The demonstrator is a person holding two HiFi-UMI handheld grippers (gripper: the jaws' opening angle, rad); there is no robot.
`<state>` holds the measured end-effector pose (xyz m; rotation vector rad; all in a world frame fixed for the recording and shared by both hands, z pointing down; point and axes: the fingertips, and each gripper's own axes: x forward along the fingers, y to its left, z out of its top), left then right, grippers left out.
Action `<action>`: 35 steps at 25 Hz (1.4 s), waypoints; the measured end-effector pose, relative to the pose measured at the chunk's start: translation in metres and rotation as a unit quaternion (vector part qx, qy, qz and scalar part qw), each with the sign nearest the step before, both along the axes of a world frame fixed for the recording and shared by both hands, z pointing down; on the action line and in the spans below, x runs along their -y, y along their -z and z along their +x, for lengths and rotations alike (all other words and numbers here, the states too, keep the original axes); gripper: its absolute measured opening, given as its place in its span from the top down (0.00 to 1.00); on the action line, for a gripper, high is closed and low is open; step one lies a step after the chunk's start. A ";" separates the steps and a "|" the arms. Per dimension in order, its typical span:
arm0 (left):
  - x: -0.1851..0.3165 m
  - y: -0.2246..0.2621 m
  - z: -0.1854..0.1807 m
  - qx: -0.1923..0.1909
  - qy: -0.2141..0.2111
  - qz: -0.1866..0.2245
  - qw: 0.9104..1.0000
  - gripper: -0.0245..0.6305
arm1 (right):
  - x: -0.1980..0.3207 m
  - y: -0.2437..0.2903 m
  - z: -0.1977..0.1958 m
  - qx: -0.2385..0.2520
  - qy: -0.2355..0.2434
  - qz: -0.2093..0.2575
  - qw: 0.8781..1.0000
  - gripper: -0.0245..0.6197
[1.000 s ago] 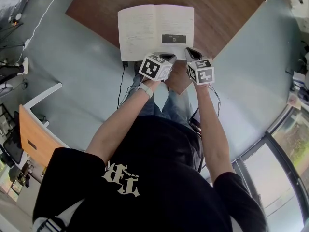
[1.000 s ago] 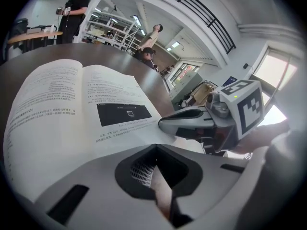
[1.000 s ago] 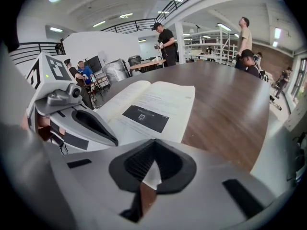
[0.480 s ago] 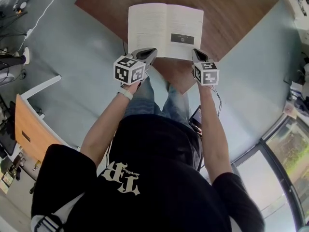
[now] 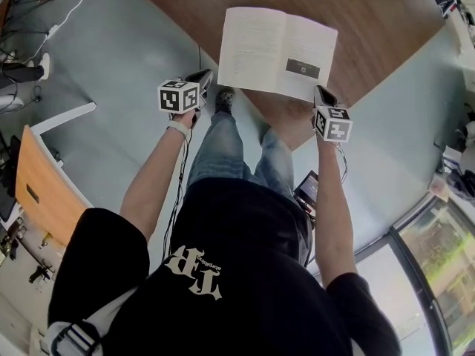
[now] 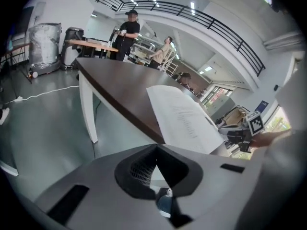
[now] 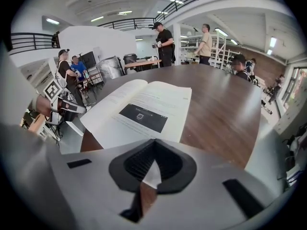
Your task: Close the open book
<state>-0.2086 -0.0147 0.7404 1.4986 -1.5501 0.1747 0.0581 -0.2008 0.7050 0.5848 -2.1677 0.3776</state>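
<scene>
The open book (image 5: pixel 278 54) lies flat on the brown wooden table (image 5: pixel 371 21), pages up, with a dark box printed on its right page. My right gripper (image 5: pixel 320 93) is shut, its tips at the book's near right corner; in the right gripper view the right gripper (image 7: pixel 154 140) points over the near edge of the book (image 7: pixel 144 109). My left gripper (image 5: pixel 202 78) is off the table, left of the book and over the floor, jaws shut and empty. In the left gripper view the left gripper (image 6: pixel 154 146) faces the table's edge, the book (image 6: pixel 184 121) beyond it to the right.
The table's white leg (image 6: pixel 87 109) stands close to the left gripper. My legs and a shoe (image 5: pixel 224 96) are under the table's near edge. An orange-topped desk (image 5: pixel 44 191) stands at the left. A cable (image 5: pixel 74 13) runs over the floor. Several people (image 7: pixel 164 42) stand beyond the table.
My left gripper has swung left, from the book's near edge to beyond the table's side. The right gripper has stayed at the book's near right corner.
</scene>
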 end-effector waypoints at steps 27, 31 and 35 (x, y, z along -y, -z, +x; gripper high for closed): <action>0.020 0.043 0.042 -0.120 0.021 0.104 0.987 0.96 | 0.000 0.000 -0.001 0.024 -0.009 0.025 0.999 0.98; 0.033 0.065 0.051 -0.113 0.000 0.135 0.984 0.95 | -0.001 -0.001 0.000 0.024 -0.008 0.024 0.999 0.98; 0.051 0.084 0.057 -0.101 -0.024 0.154 0.983 0.95 | -0.003 0.000 0.000 0.026 -0.008 0.022 0.999 0.98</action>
